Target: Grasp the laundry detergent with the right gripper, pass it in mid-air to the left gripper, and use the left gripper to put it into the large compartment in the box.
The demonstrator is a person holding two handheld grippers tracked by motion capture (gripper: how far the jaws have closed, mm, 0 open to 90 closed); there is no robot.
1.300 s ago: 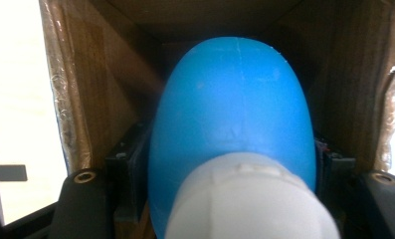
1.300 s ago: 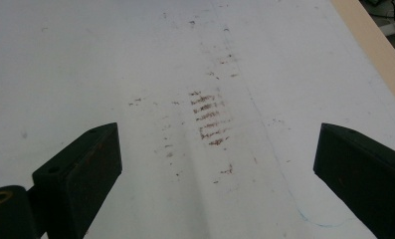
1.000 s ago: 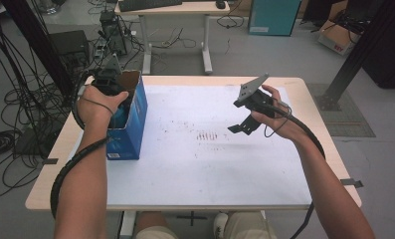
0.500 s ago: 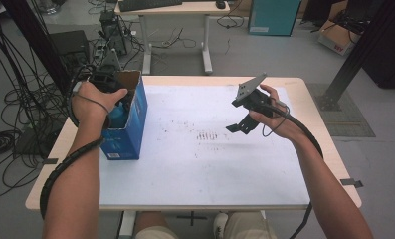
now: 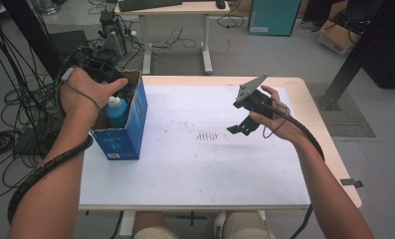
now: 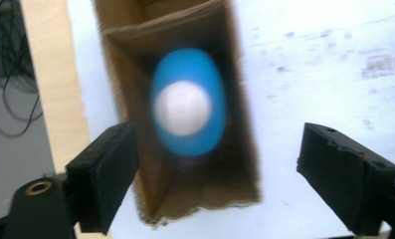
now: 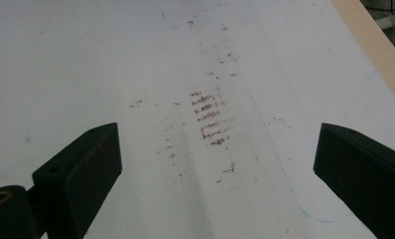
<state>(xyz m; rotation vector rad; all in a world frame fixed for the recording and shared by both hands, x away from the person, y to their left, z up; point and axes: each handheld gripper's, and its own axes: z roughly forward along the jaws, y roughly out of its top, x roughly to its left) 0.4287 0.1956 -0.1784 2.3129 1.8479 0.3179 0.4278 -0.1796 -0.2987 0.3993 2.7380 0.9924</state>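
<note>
The blue bottle with its white cap stands upright inside the open blue cardboard box at the left edge of the tabletop. It looks like a small, stiff plastic bottle, probably light and a little slick, so the surest hold would be across its narrower neck just under the cap or squarely on the body, from straight above, since the box walls crowd its sides. The left claw hangs over the box mouth; its jaws have just been opening and stand spread, clear of the bottle below and pressing on nothing. The right claw waits spread and empty above the stained tabletop, well apart from the box.
</note>
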